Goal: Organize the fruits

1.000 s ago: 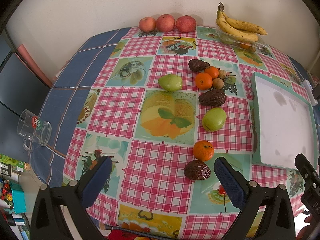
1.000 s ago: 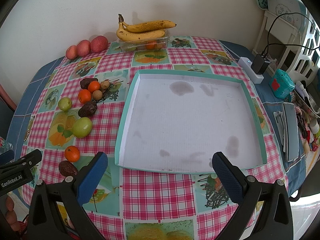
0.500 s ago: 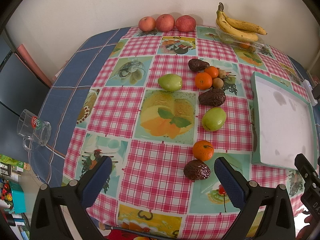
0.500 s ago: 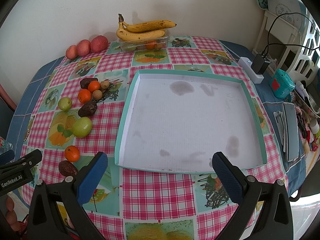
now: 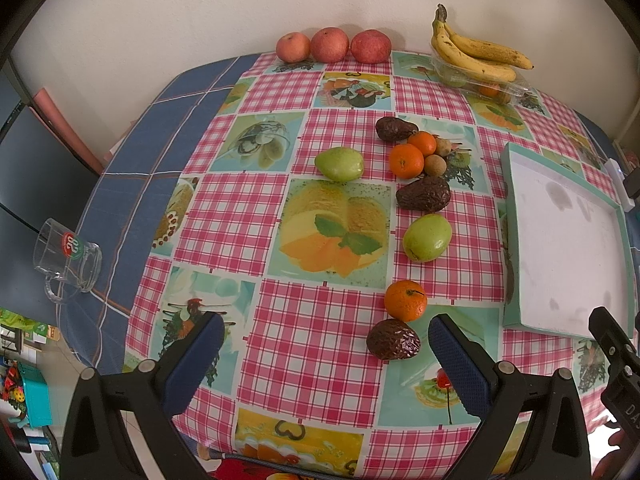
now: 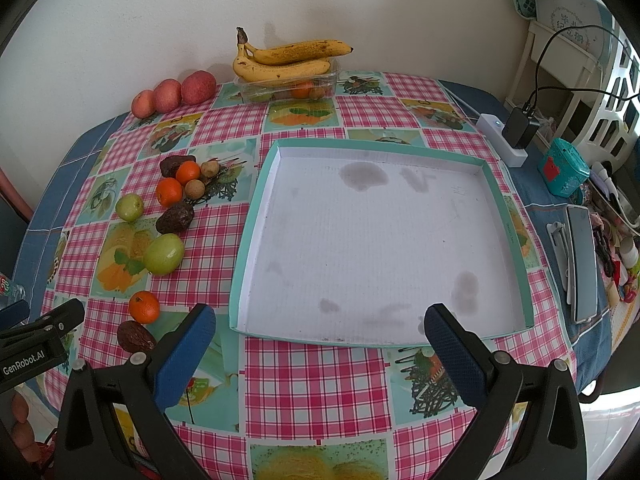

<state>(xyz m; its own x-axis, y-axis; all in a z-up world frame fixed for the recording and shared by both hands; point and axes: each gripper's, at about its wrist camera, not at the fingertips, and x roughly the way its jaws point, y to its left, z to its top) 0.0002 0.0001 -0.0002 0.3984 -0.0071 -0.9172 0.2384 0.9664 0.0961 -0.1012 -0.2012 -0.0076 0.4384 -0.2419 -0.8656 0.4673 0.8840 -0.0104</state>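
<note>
Both our claws, left claw (image 5: 322, 350) and right claw (image 6: 314, 338), gape empty; the avocado (image 5: 393, 339) at one o'clock may roll off the tabletop (image 5: 224, 216) if nudged.

Right gripper (image 6: 316, 340) gapes wide, empty tray (image 6: 256, 216) just beyond its fingers (image 6: 184, 356), 3 oranges (image 6: 144, 307) off left.

Home: tablecloth (image 5: 224, 216), fruit, clutter
</note>
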